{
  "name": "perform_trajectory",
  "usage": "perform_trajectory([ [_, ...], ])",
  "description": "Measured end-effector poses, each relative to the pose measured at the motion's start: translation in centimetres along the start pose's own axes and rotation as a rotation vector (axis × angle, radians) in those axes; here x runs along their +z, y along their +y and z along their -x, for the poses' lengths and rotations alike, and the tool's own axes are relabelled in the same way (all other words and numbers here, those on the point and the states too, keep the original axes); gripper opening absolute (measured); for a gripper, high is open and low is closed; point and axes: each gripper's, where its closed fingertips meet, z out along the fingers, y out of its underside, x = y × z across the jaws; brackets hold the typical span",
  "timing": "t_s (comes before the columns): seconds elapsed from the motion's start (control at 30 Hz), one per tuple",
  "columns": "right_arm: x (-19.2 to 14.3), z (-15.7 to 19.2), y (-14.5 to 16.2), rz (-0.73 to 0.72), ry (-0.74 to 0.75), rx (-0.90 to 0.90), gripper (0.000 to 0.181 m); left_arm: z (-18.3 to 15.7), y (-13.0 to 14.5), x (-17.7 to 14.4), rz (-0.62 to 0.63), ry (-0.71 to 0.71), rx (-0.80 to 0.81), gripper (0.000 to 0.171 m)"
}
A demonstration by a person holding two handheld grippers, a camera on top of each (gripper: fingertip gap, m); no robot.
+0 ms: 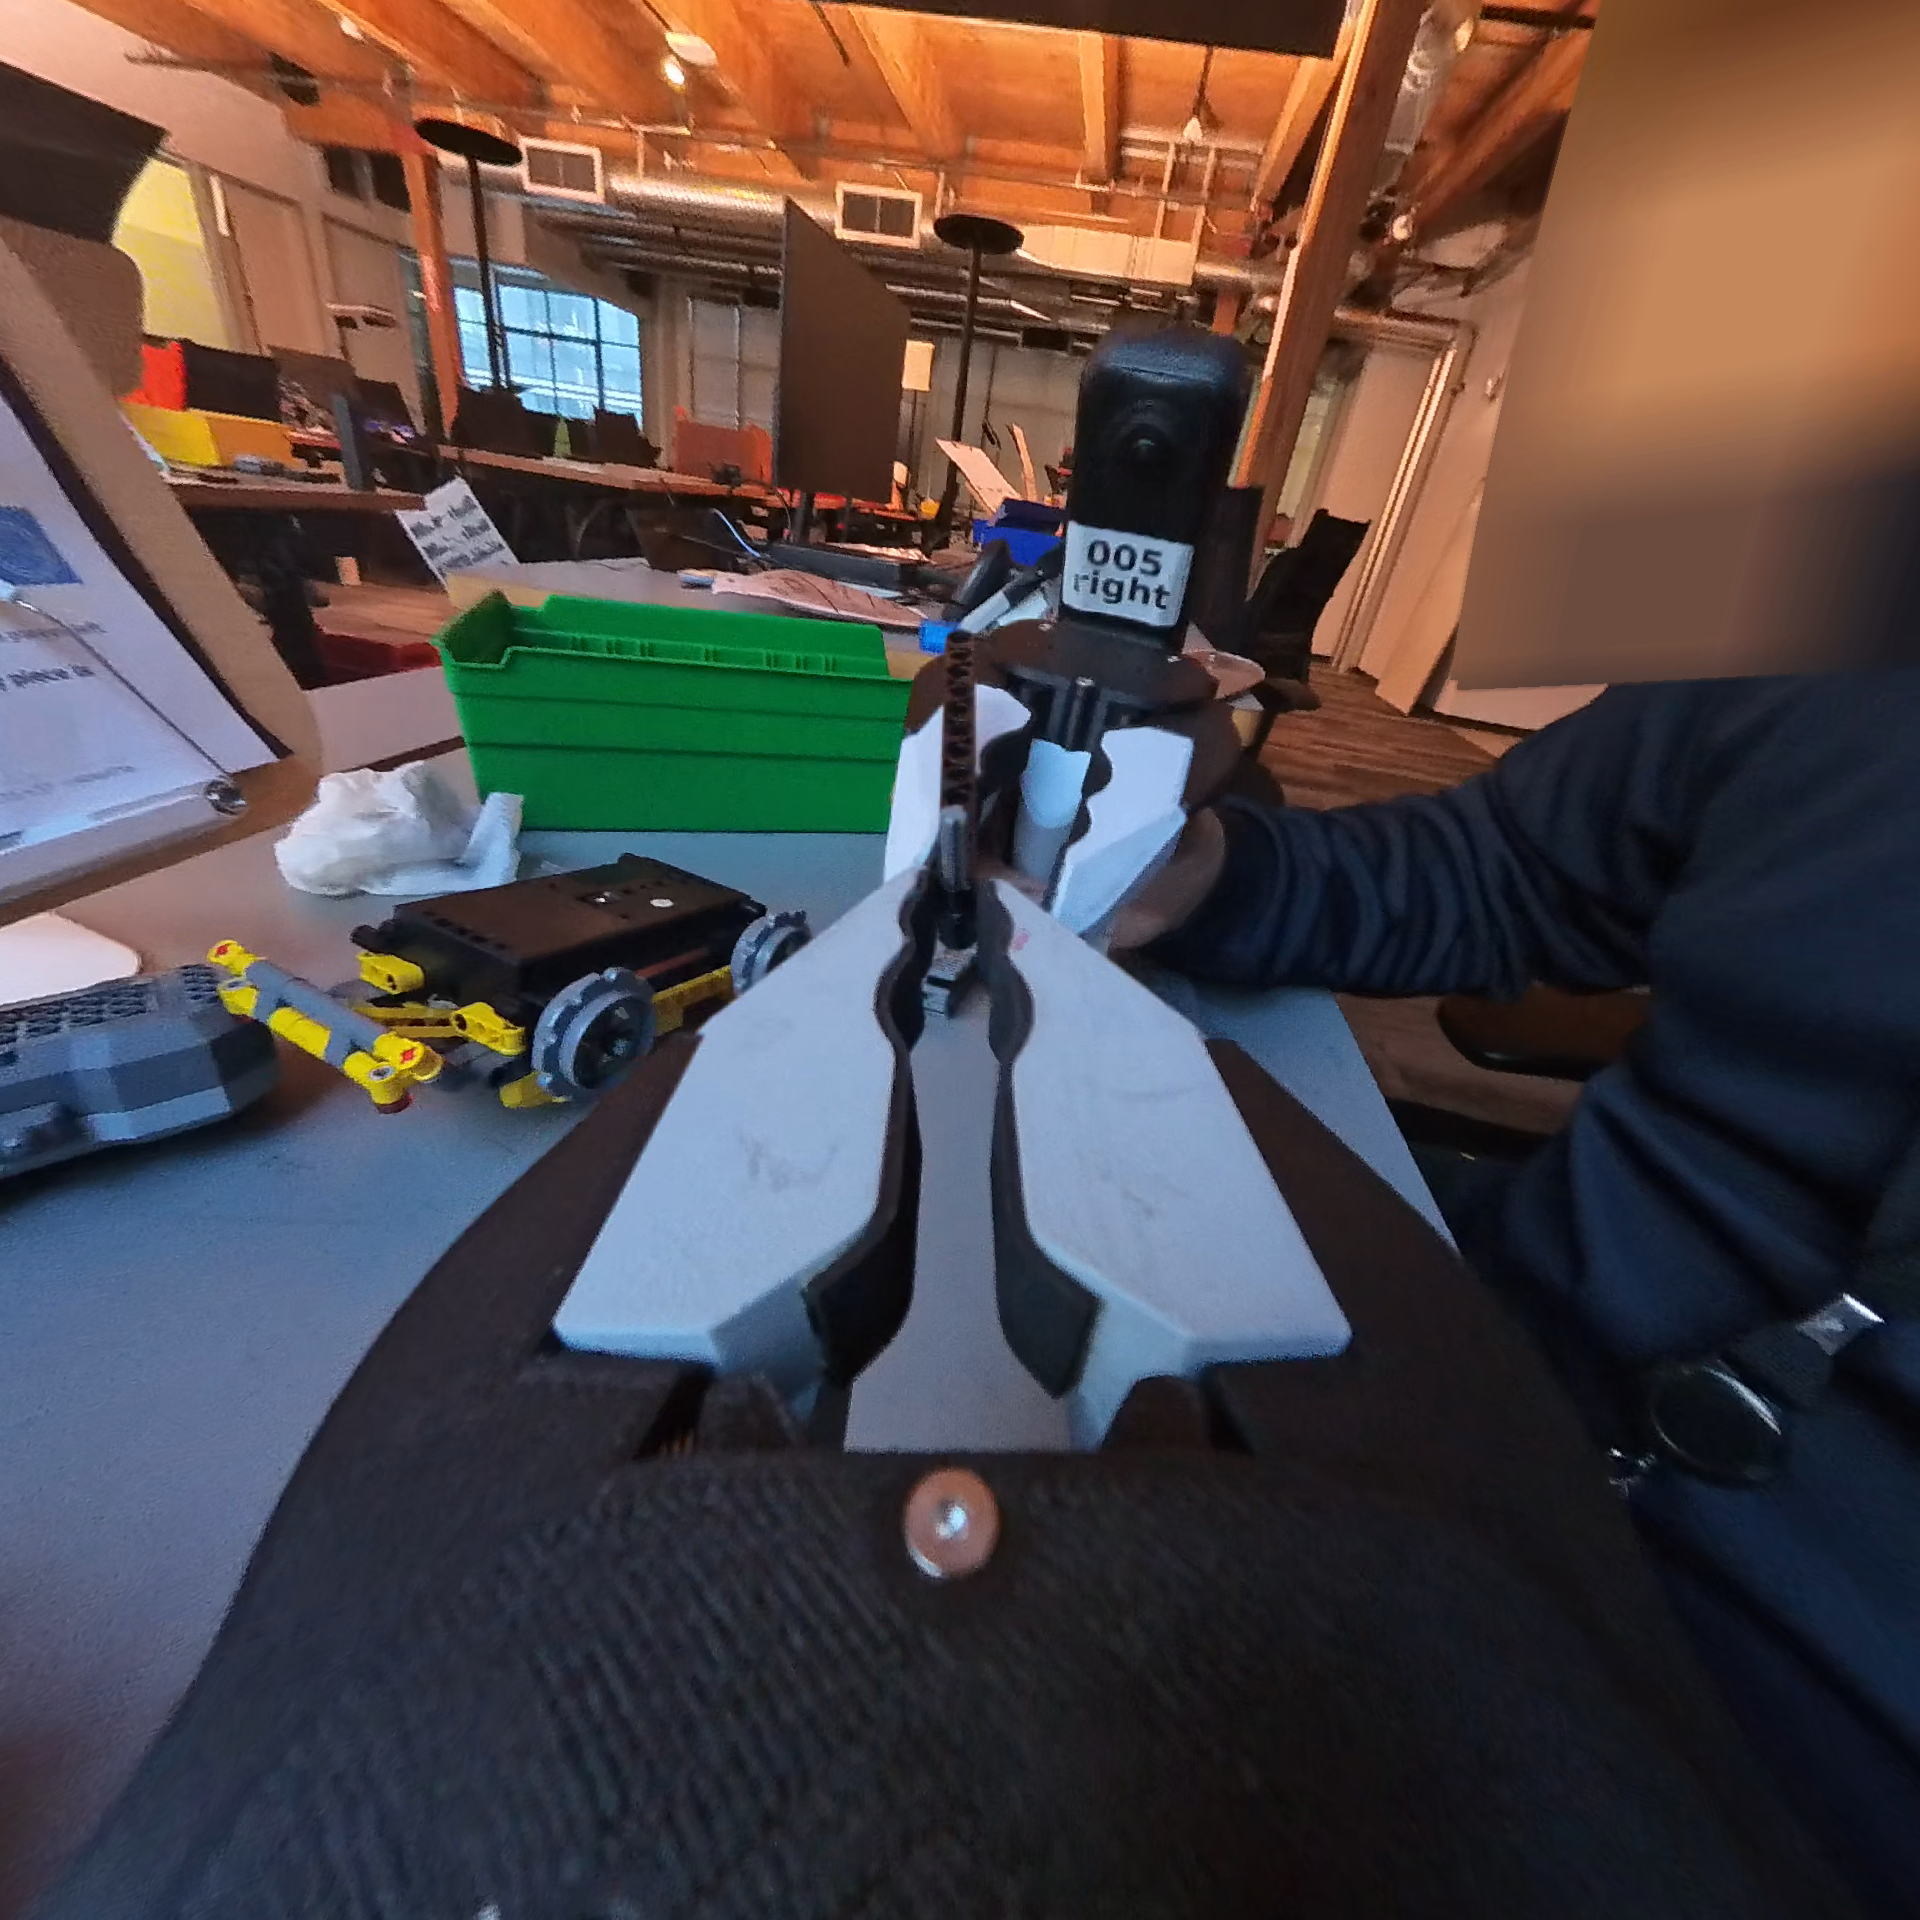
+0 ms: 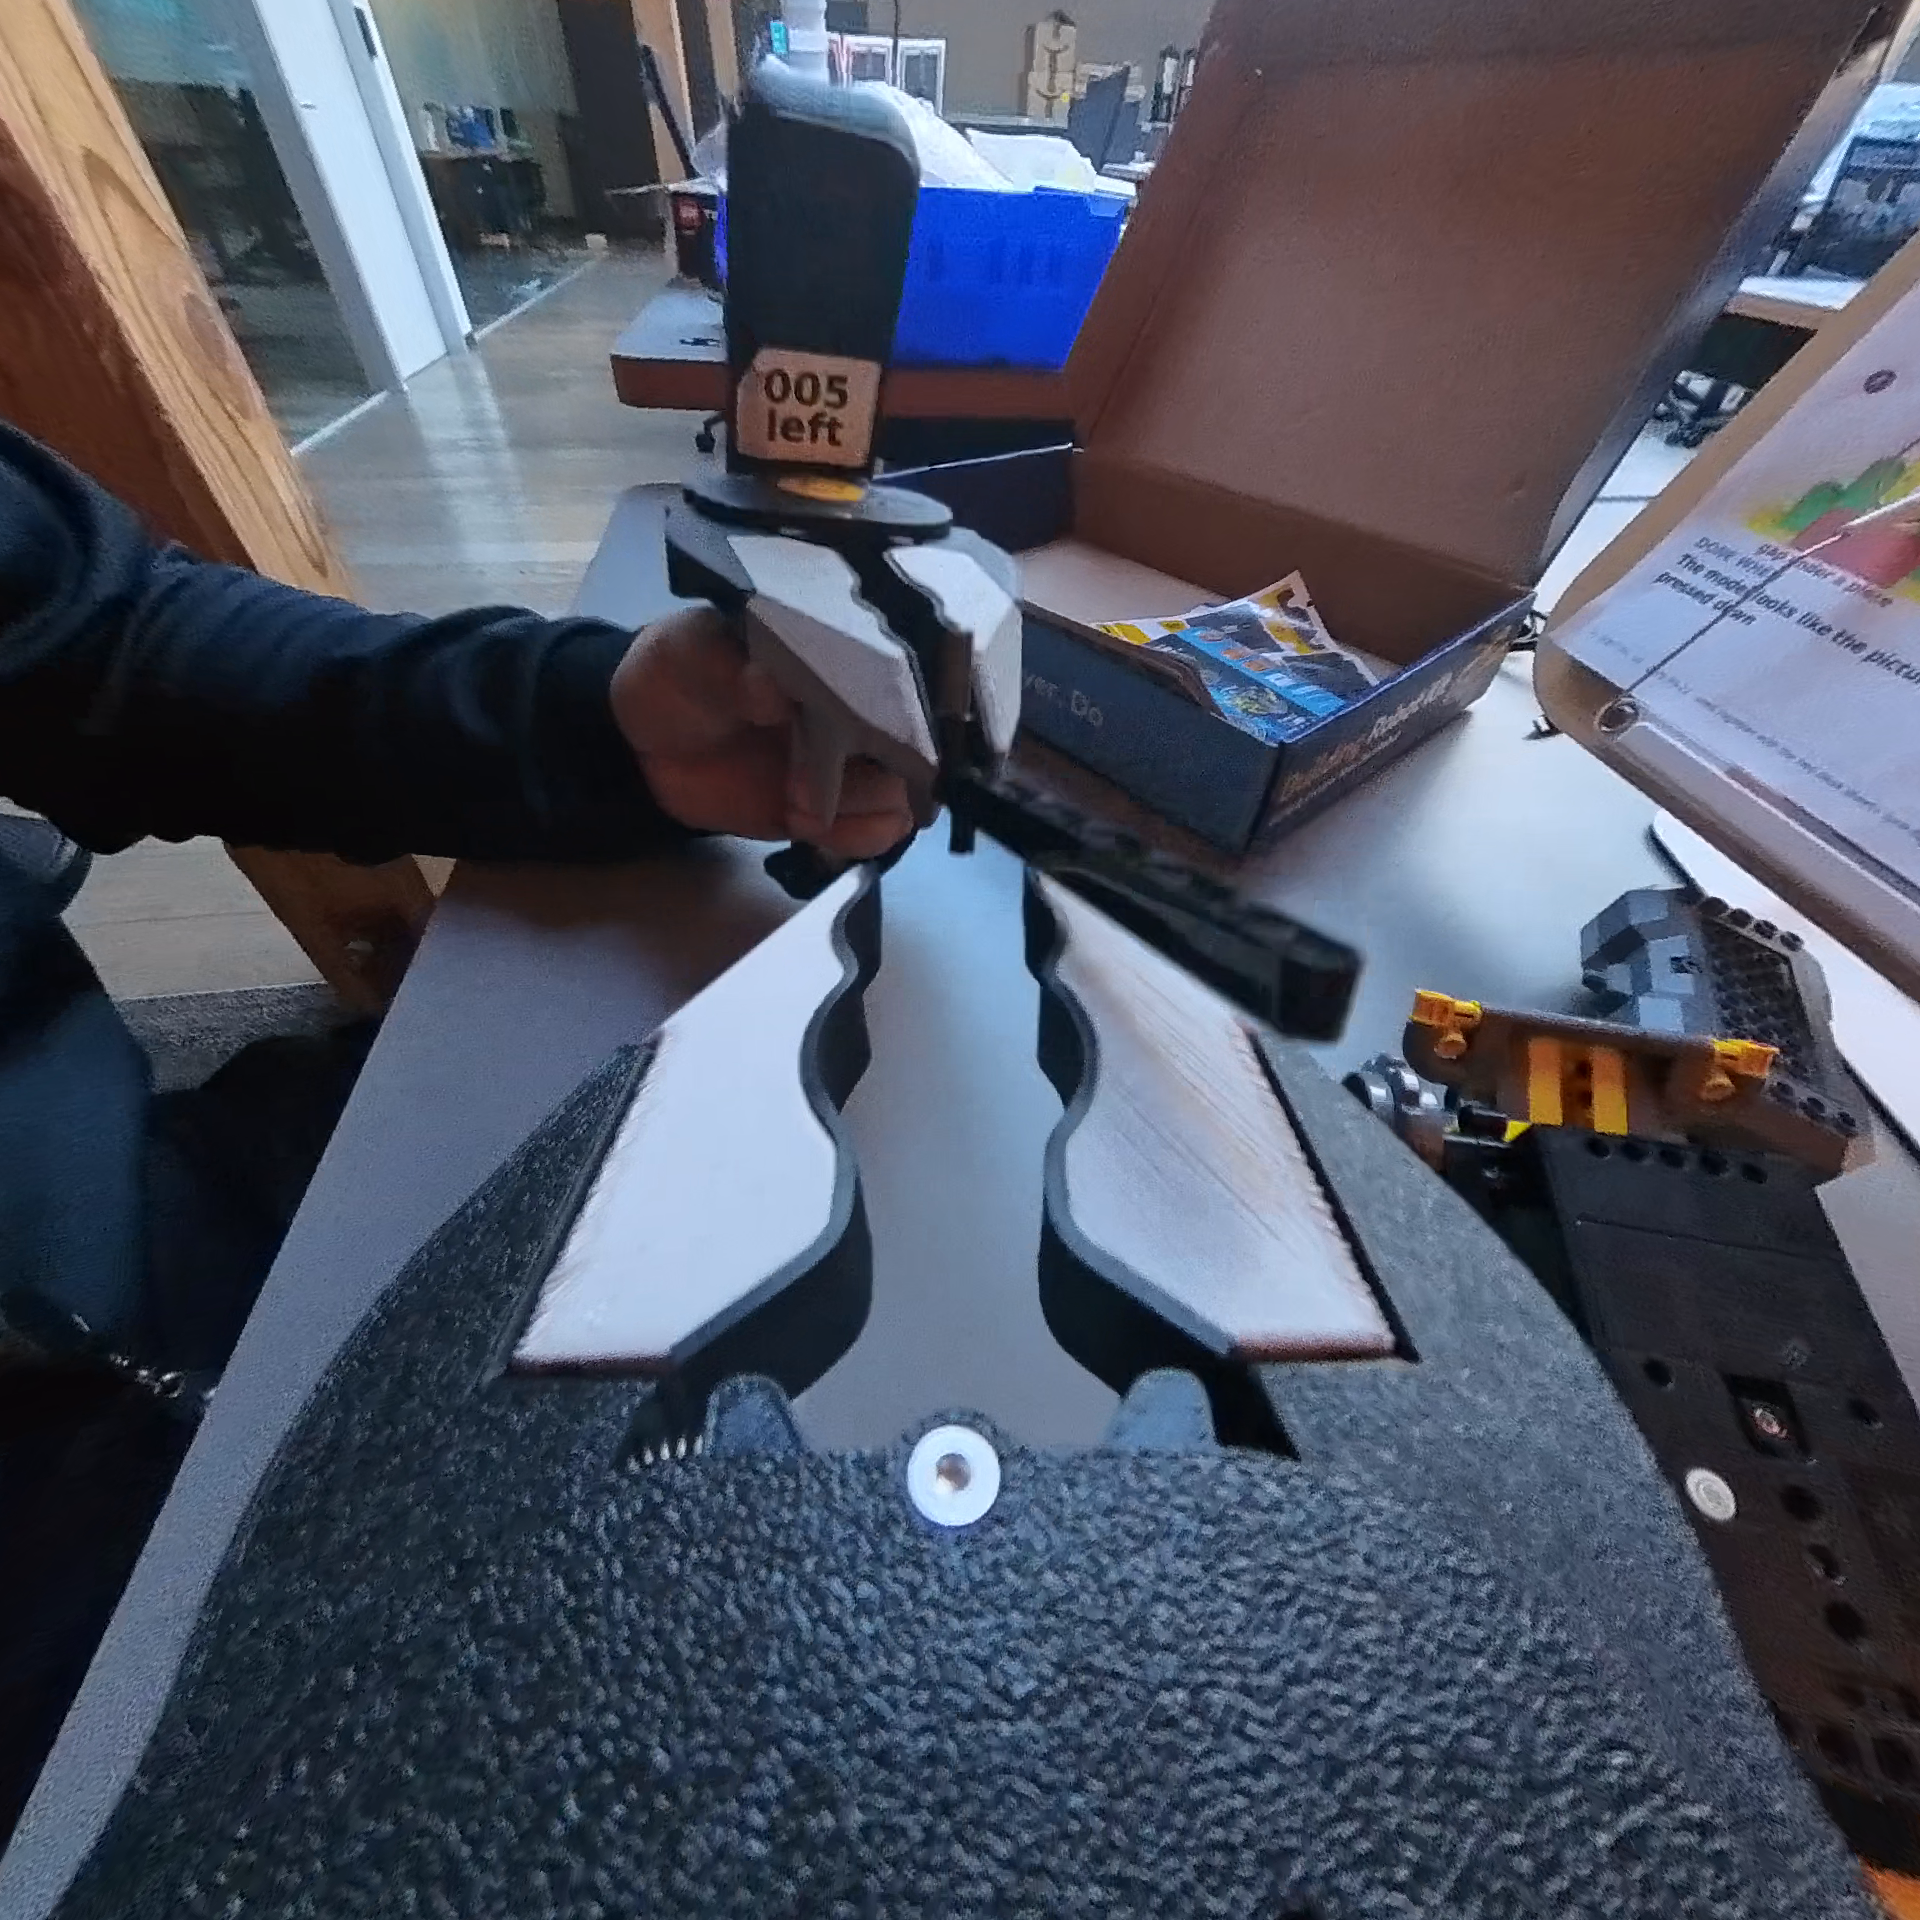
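Left tongs (image 1: 951, 914) pinched a long black perforated plastic beam (image 1: 958, 727) at its lower end; it stood upright above the grey bench (image 1: 208, 1299). Right tongs (image 2: 951, 883) were spread beside that beam, gripping nothing. Nearby lay a black-and-yellow brick-built vehicle chassis (image 1: 561, 966).

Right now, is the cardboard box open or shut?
Open: the cardboard box has its lid raised, and printed leaflets lie inside.

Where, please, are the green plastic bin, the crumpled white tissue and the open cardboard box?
green plastic bin (image 1: 675, 743): left wrist view, on its front wall.
crumpled white tissue (image 1: 390, 831): left wrist view, on its middle.
open cardboard box (image 2: 1403, 312): right wrist view, on the raised lid's inner face.
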Motion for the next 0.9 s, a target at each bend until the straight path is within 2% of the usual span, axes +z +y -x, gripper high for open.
perform_trajectory([
  [0.23,0.1,0.5,0.1,-0.011,-0.036,0.017,0.003,-0.6,0.4,0.8,0.012,0.024,0.018,0.005],
  [0.47,-0.5,0.4,-0.2,-0.053,-0.057,0.058,0.006,-0.5,0.6,0.7,0.033,0.004,0.046,0.006],
  [0.53,-0.5,0.2,0.1,-0.047,-0.052,0.058,0.001,-0.4,0.9,0.8,0.046,0.001,0.043,0.006],
  [0.67,-0.4,0.4,0.2,-0.054,-0.058,0.066,0.001,-0.5,1.0,0.7,0.053,0.031,-0.021,0.005],
  [0.9,-0.1,0.5,0.9,0.031,0.028,-0.104,0.0,-0.7,2.3,0.8,0.162,-0.006,0.043,0.006],
])
